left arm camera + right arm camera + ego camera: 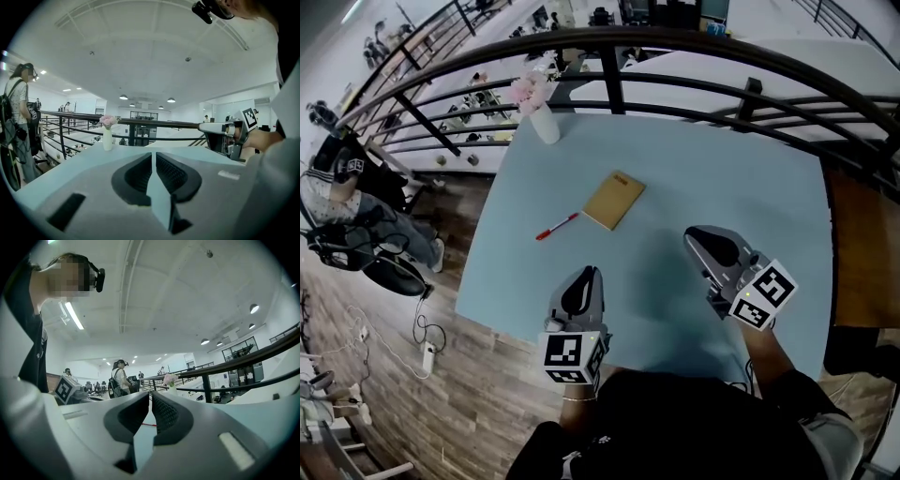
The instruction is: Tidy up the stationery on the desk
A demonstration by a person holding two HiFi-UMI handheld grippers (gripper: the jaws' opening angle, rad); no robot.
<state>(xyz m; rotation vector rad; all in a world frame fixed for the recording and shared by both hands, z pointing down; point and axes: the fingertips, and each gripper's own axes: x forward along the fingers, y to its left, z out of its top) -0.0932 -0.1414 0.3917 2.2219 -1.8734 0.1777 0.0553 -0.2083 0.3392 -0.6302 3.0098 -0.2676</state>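
Observation:
On the light blue desk (722,178) lies a brown notebook (614,199), and a red pen (557,226) rests just left of it. My left gripper (590,274) hovers over the near edge of the desk, below the pen and notebook. It is shut and holds nothing (153,157). Further right, my right gripper (694,235) hangs at about the same height, jaws shut and empty (150,397). A sliver of the red pen (148,424) shows between its jaws, far off. Both grippers are well clear of the stationery.
A white vase with pink flowers (542,117) stands at the desk's far left corner. A dark metal railing (675,84) curves round the far and right sides. A person (337,169) stands beyond the desk's left edge, above wooden flooring with cables (427,352).

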